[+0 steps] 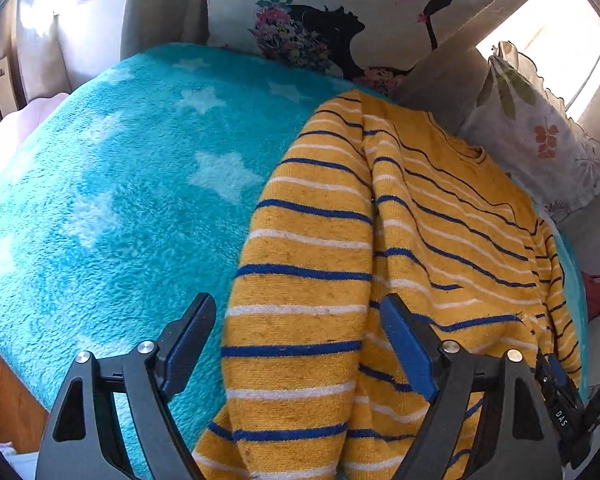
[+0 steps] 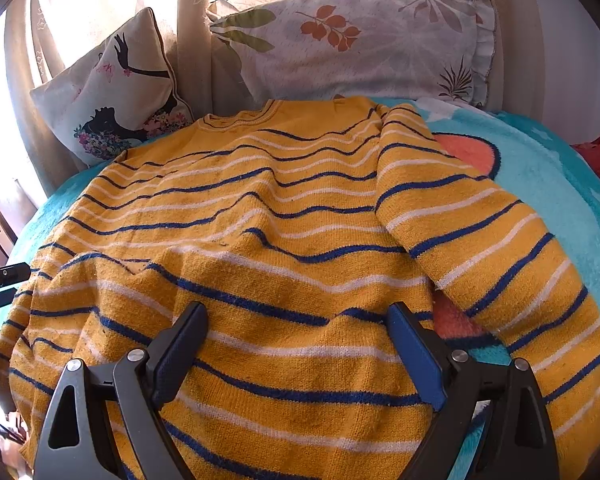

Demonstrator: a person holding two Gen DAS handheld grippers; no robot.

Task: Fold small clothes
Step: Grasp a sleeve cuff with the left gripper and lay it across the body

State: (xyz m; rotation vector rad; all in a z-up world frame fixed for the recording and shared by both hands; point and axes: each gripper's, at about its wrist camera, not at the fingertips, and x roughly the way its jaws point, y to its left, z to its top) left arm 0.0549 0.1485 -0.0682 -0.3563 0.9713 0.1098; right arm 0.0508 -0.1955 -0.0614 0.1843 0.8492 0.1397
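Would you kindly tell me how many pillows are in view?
2: a silhouette-print pillow behind the sweater's left shoulder, and a leaf-print pillow behind its collar. Others may be hidden.

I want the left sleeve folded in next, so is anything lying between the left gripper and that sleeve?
Nothing visible does. The left gripper hangs open right over the sleeve of the striped sweater, bare knit between its fingers.

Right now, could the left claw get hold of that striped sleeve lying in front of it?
Probably yes. The left claw stands open with the folded-in sleeve of the yellow sweater lying between its fingers, nothing on top of it; the pads are not yet pressing.
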